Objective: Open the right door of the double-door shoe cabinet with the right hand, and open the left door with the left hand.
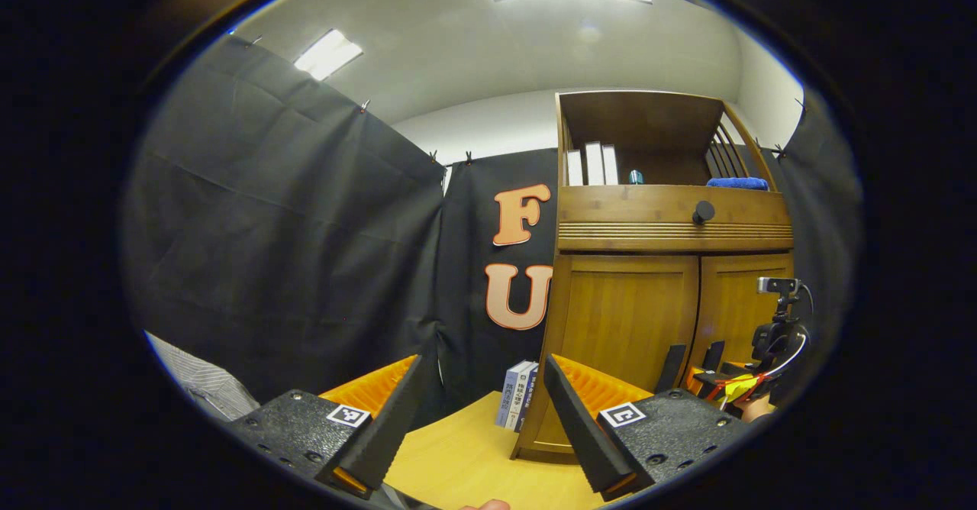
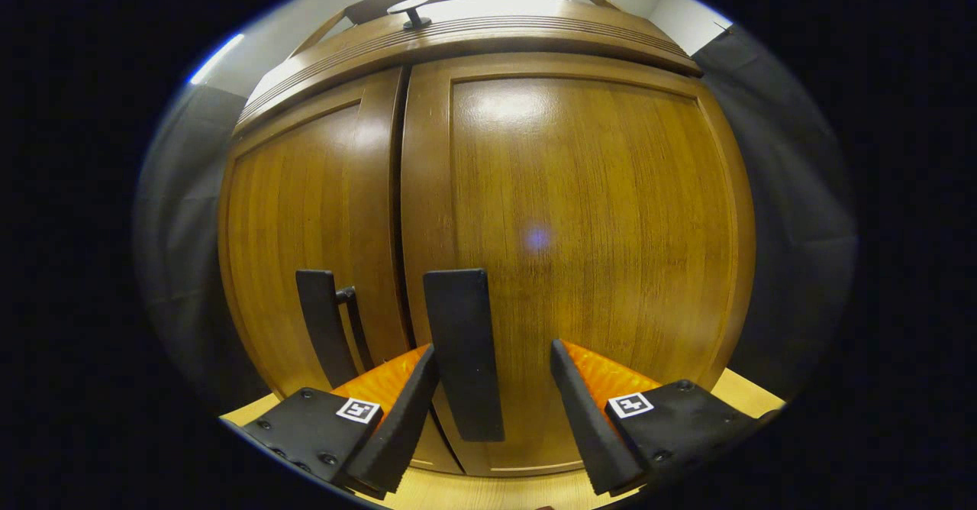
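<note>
1. Neither door had been opened: in the right gripper view the right door (image 2: 580, 250) and the left door (image 2: 298, 250) of the shoe cabinet (image 1: 672, 227) both sat flush, with only the thin seam between them
2. The right tongs (image 2: 492, 376) were close against the cabinet front, spread wide, with the right door's handle (image 2: 462, 350) standing between the two fingers but not yet pinched, so nothing was held
3. The left door's handle (image 2: 324, 334) stood just beside it, untouched
4. The left tongs (image 1: 485, 395) hung well back from the cabinet over the table (image 1: 465, 456), also spread wide and empty; from there the right tongs (image 1: 721, 384) could be seen low at the doors
5. Judged from this, the task was at its very start: the right handle remained to be gripped and pulled, then the left tongs had to travel in, take the left handle and swing that door out
</note>
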`<state>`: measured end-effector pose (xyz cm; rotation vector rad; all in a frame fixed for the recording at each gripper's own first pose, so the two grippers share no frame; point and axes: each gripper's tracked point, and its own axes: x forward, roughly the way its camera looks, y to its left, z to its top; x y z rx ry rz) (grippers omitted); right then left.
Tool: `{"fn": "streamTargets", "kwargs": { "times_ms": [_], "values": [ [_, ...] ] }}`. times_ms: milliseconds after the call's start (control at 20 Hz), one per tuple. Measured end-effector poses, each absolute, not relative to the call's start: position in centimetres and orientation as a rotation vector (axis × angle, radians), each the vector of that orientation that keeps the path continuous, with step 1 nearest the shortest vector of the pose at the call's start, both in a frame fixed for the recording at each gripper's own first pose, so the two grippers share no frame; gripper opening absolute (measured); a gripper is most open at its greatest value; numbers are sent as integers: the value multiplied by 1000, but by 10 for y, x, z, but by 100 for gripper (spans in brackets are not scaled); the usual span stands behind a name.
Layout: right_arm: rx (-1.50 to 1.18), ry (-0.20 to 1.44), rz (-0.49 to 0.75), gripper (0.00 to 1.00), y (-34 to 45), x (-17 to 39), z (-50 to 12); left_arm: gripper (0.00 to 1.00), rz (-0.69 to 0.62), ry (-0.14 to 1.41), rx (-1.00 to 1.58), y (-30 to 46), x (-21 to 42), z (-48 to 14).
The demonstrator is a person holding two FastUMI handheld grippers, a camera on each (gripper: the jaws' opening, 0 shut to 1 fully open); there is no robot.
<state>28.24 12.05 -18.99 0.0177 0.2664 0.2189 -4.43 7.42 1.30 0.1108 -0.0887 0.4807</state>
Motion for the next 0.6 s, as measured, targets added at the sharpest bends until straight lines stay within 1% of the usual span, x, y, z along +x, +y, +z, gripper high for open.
{"fn": "streamTargets", "kwargs": {
  "times_ms": [50, 100, 150, 200, 250, 300, 400, 450, 550, 600],
  "values": [
    [29, 265, 223, 94, 122, 284, -190, 94, 479, -87, 105, 74, -41, 12],
    [33, 272, 227, 88, 122, 282, -190, 92, 476, -86, 102, 74, -39, 12],
    [38, 277, 227, 88, 123, 284, -190, 92, 473, -86, 101, 74, -38, 11],
    [34, 274, 227, 90, 123, 284, -190, 92, 470, -87, 102, 74, -36, 11],
    [30, 274, 229, 96, 122, 284, -190, 92, 465, -87, 105, 73, -35, 11],
    [34, 276, 241, 86, 126, 283, -190, 92, 460, -86, 108, 73, -33, 11],
    [33, 279, 252, 71, 129, 284, -190, 92, 445, -86, 108, 70, -30, 12],
    [47, 294, 280, 76, 134, 281, -192, 92, 438, -85, 105, 69, -30, 11],
    [61, 302, 288, 42, 138, 283, -194, 92, 430, -83, 97, 68, -32, 10],
    [56, 297, 290, 43, 137, 280, -191, 92, 426, -83, 93, 69, -33, 10]
  ]
}}
